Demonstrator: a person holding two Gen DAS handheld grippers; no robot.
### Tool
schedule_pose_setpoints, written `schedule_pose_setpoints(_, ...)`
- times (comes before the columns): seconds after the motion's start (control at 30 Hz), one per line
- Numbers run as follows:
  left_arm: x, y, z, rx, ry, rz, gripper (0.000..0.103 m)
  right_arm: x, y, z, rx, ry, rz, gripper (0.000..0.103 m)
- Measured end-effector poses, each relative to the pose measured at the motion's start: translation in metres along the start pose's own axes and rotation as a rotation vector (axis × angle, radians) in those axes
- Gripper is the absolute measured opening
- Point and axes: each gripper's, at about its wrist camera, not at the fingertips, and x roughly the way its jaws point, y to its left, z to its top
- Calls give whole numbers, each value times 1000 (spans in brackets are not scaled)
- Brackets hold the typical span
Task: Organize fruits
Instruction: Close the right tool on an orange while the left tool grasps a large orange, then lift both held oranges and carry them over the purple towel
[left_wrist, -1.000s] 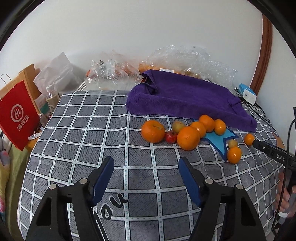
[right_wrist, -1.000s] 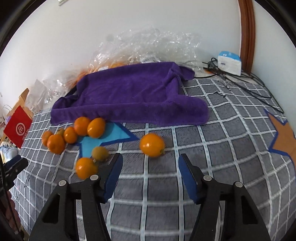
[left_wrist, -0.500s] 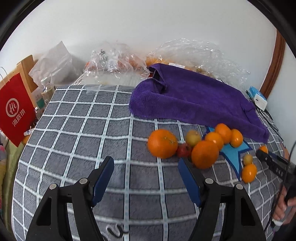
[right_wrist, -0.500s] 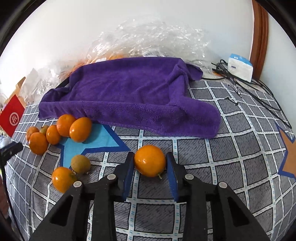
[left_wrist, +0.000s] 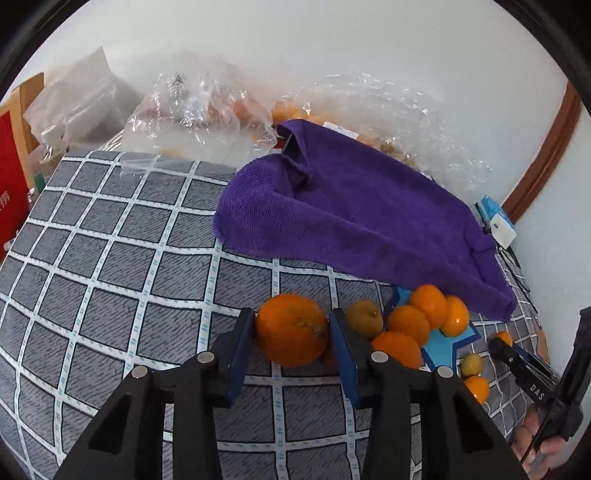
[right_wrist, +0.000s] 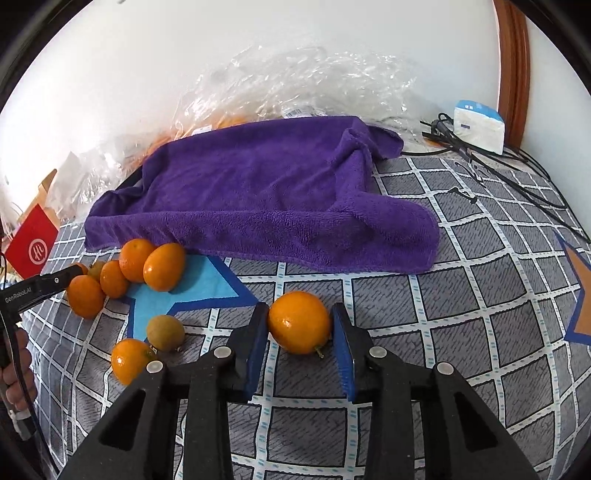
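Orange round mandarin on grey checked bedspread sits between my closing left gripper pads, my right gripper clamps lone stemmed orange, both pinched sideways for lifting.

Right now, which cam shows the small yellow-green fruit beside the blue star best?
Right wrist view. There the small yellow-green fruit lies close and unobstructed on the grey checked bedcover, touching a small orange. In the left wrist view it is tiny, near the frame's right edge, with little surface detail.
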Motion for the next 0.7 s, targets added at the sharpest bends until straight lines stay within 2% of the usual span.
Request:
schedule_pose_setpoints(0.1,-11,4,-3,3,-10,22,39,0,0,0,-1,0,0,34)
schedule_pose_setpoints(0.17,-18,6,-8,27,-22,72,39,0,1,0,-8,2,-3,34)
schedule_pose_setpoints(0.27,-20,8,-16,64,-24,96,39,0,4,-1,-20,5,-8,35)
schedule_pose_setpoints(0.37,-22,9,-22,70,-56,74,40,0,5,-2,-26,6,-7,35)
schedule_pose_setpoints(0.43,-21,9,-24,70,-60,71,40,-1,6,-2,-31,7,2,41)
schedule_pose_setpoints(0.53,-14,10,-24,59,-35,67,41,0,7,-2,-43,10,5,44)
schedule_pose_setpoints(0.7,-15,13,-23,40,-42,27,45,0,14,-3,-77,15,-25,45)
